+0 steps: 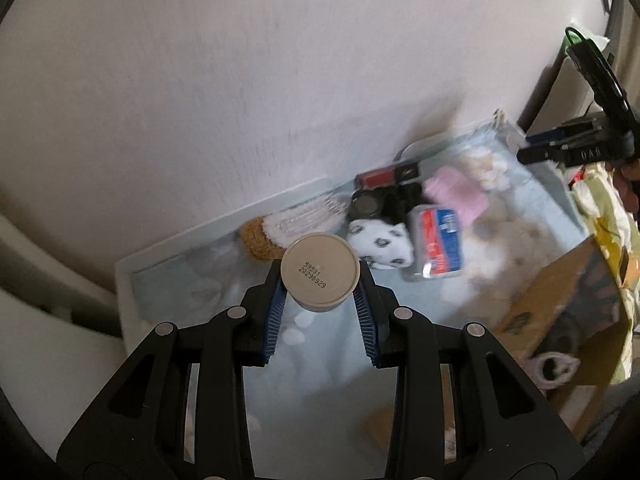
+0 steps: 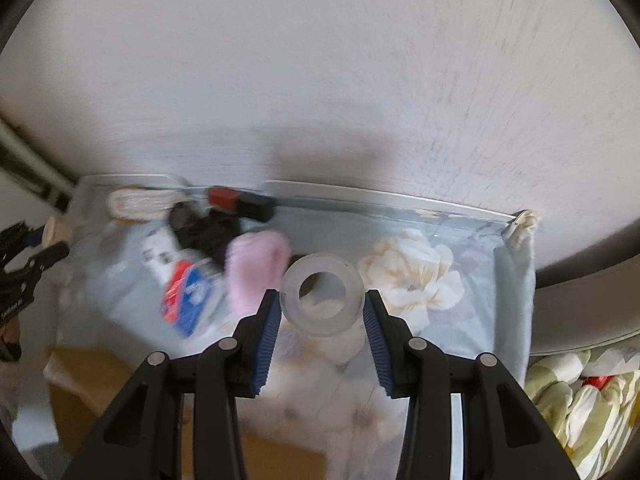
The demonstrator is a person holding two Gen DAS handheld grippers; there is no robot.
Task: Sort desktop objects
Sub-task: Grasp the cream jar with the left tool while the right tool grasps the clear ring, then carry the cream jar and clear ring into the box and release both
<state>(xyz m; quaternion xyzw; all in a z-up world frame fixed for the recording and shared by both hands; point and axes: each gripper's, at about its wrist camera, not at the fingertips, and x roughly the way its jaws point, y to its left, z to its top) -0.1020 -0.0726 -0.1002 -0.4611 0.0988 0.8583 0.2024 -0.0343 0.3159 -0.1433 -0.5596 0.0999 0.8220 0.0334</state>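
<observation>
My left gripper [image 1: 320,276] is shut on a beige round jar [image 1: 319,268], held above the floral-cloth desk with its printed bottom facing the camera. My right gripper [image 2: 320,300] is shut on a clear tape roll [image 2: 322,294], held above the cloth. On the desk lie a pink cloth [image 2: 256,268], a red-and-blue pack [image 1: 438,242] also in the right wrist view [image 2: 186,298], a spotted white cloth [image 1: 380,244], a black item [image 1: 384,202], a red-and-black box [image 2: 240,200] and a brown-and-white brush [image 1: 280,228].
A white wall [image 1: 240,80] backs the desk. An open cardboard box [image 1: 568,312] stands at the desk's right in the left wrist view. The other gripper [image 1: 580,148] shows at the far right. A green-patterned quilt [image 2: 576,400] lies right of the desk.
</observation>
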